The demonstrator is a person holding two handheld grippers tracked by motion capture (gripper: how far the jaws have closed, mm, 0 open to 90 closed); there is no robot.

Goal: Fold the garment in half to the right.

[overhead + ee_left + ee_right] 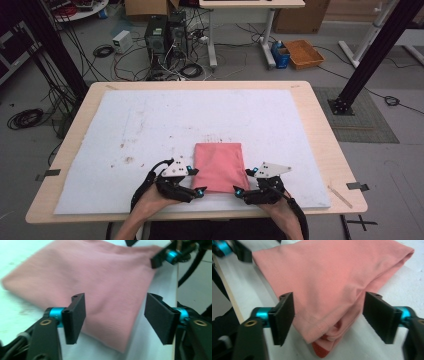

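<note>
Light wood table [320, 125] topped by a large white mat [150, 125] with brownish stains left of centre. Folded pink cloth [220, 166] lies flat on the mat at its near edge, between the left hand-held gripper [194, 181] and the right hand-held gripper [244, 181]. Thin wooden stick [340, 196] on bare table, right of the right hand-held gripper.
</note>
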